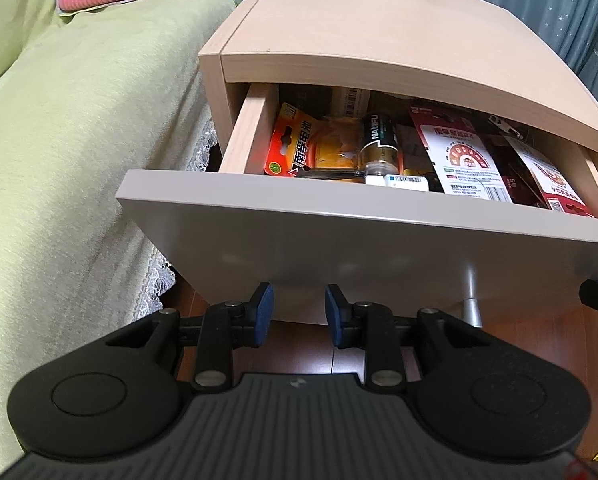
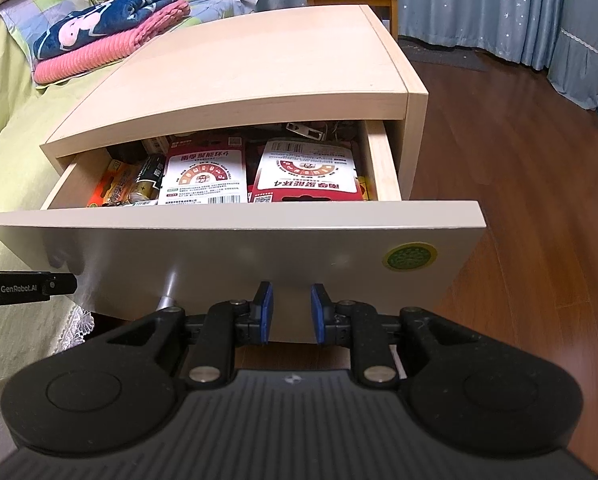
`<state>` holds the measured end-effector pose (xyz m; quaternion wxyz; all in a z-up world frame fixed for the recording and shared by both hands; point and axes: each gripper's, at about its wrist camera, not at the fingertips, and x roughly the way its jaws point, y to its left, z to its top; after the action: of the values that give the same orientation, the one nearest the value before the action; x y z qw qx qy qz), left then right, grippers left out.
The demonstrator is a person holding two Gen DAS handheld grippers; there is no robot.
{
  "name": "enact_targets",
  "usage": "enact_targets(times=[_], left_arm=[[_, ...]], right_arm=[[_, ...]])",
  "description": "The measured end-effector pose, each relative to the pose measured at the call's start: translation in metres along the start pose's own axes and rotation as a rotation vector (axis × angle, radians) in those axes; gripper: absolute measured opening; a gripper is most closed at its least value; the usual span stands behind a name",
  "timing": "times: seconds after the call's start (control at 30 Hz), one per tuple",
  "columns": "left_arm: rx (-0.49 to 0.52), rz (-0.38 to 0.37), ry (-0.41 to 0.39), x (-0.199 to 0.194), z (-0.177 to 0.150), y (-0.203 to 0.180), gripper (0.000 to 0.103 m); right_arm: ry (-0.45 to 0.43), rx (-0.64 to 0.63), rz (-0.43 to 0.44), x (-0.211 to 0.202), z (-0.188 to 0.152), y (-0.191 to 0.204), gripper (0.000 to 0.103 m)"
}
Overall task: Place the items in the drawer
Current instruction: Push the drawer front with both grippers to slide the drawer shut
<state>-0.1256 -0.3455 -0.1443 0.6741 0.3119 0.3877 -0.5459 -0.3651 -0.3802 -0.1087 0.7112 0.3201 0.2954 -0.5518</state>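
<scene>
My drawer (image 2: 235,240) stands out, packs (image 2: 203,176) already inside; left gripper (image 1: 299,312) and right gripper (image 2: 290,308) both released and empty, so closing remains.

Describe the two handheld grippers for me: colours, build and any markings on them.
Both look alike. The left gripper and right gripper have matte black bodies, ribbed grey centre plates, round black side housings, silver pivot screws and blue pads on black fingers. The left one's side, seen from the right wrist camera, carries white "GenRobot.AI" lettering. No cables or sleeves show.
</scene>
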Motion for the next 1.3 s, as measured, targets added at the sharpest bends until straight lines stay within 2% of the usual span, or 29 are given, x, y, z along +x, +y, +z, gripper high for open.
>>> enact_targets(times=[1.2, 1.3], left_arm=[[0.018, 0.016, 0.003, 0.0032, 0.0053, -0.0019, 0.039], [0.022, 0.025, 0.002, 0.0025, 0.0062, -0.0028, 0.044]], right_arm=[[-0.042, 0.01, -0.039, 0.0057, 0.0027, 0.0074, 0.018], [-0.045, 0.015, -0.037, 0.0066, 0.0031, 0.007, 0.018]])
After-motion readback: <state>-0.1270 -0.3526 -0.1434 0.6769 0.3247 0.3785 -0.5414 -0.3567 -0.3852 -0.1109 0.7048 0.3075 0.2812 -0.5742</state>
